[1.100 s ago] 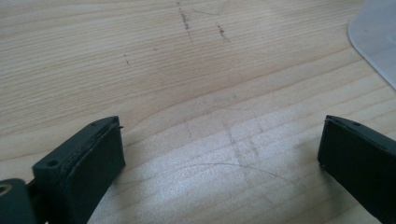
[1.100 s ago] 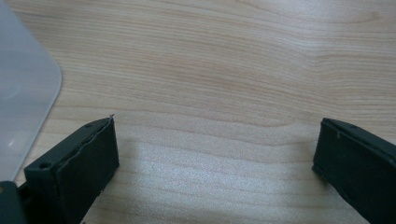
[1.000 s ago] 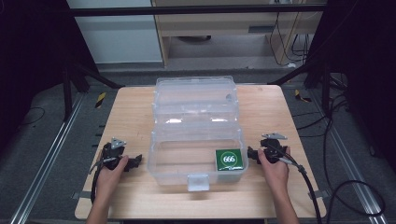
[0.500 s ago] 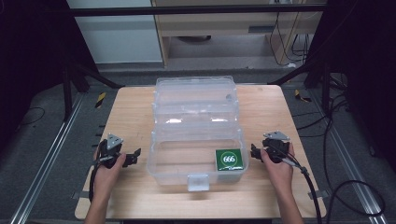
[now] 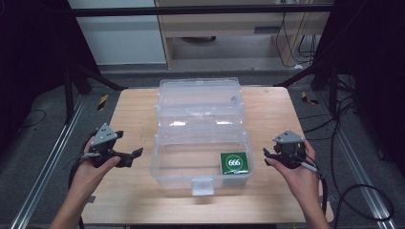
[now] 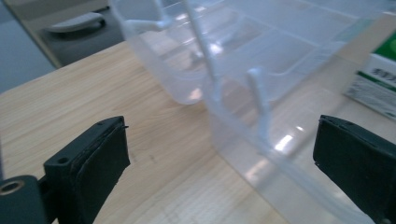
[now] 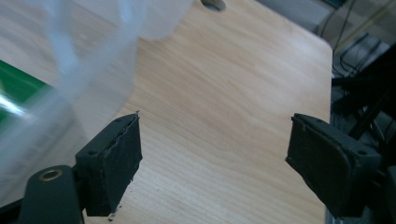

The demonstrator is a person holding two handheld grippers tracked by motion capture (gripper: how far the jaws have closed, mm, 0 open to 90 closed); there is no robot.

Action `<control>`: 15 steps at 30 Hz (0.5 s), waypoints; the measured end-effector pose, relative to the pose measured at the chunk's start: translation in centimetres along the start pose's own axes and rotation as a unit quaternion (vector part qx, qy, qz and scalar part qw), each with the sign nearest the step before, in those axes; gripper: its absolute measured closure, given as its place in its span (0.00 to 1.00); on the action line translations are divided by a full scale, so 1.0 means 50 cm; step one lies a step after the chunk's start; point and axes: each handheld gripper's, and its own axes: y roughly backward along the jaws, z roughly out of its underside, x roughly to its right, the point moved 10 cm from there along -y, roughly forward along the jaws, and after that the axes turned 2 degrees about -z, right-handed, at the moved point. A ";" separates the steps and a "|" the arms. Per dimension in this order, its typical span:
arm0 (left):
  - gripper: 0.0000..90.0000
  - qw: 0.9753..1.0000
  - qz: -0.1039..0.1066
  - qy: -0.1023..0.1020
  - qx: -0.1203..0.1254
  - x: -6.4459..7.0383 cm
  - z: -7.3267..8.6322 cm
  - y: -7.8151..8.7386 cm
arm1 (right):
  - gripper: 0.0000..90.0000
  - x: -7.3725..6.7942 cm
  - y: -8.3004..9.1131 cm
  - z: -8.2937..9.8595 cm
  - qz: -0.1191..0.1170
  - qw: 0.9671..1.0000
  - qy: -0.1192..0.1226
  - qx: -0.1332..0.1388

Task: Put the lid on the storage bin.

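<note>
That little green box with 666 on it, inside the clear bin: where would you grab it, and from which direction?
From straight above, I'd say. The green box lies flat in the near right corner of the clear bin, whose walls block any sideways approach. The open right gripper, nearest to it, could reach over the rim and close on the box's two opposite side edges, probably the left and right ones, though the right edge sits close to the wall.

The one readable marking is the number "666", printed in white inside a white ring on the top of the small green square box [image 5: 234, 162]. That box lies in the near right corner of the clear plastic storage bin [image 5: 165, 169] at the middle of the desk. In the left gripper view the same box [image 6: 379, 77] shows dark print on its white side, too blurred to read.
</note>
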 end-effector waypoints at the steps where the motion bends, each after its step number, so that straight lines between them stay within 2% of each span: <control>1: 0.03 1.000 0.010 -0.002 -0.002 0.008 -0.003 0.001 | 0.22 -0.001 0.013 -0.015 -0.007 1.000 0.009 0.000; 2: 0.03 1.000 0.027 -0.005 -0.006 0.023 -0.008 0.002 | 0.22 -0.003 0.022 -0.028 -0.014 1.000 0.015 0.002; 4: 0.04 0.999 0.040 -0.012 -0.018 0.042 -0.010 0.001 | 0.25 -0.014 0.046 -0.067 -0.037 0.999 0.036 0.007; 5: 0.04 0.999 0.040 -0.012 -0.018 0.042 -0.010 0.001 | 0.25 -0.014 0.046 -0.067 -0.037 0.999 0.036 0.007; 6: 0.04 0.998 0.044 -0.025 -0.027 0.053 -0.011 -0.001 | 0.25 -0.025 0.064 -0.107 -0.053 0.997 0.055 0.008; 7: 0.04 0.998 0.043 -0.041 -0.036 0.065 -0.015 -0.003 | 0.26 -0.028 0.069 -0.120 -0.058 0.996 0.063 0.008; 9: 0.04 0.997 0.047 -0.051 -0.039 0.078 -0.024 -0.002 | 0.28 -0.035 0.078 -0.154 -0.070 0.994 0.080 0.009; 10: 0.04 0.997 0.047 -0.051 -0.039 0.078 -0.024 -0.002 | 0.28 -0.035 0.078 -0.154 -0.070 0.994 0.080 0.009; 11: 0.04 0.996 0.048 -0.062 -0.042 0.089 -0.035 -0.001 | 0.29 -0.039 0.083 -0.187 -0.076 0.992 0.102 0.005; 12: 0.04 0.996 0.048 -0.062 -0.042 0.089 -0.035 -0.001 | 0.29 -0.039 0.084 -0.197 -0.076 0.991 0.110 0.005; 15: 0.04 0.994 0.064 -0.074 -0.051 0.113 -0.053 -0.004 | 0.31 -0.050 0.085 -0.235 -0.093 0.988 0.125 0.008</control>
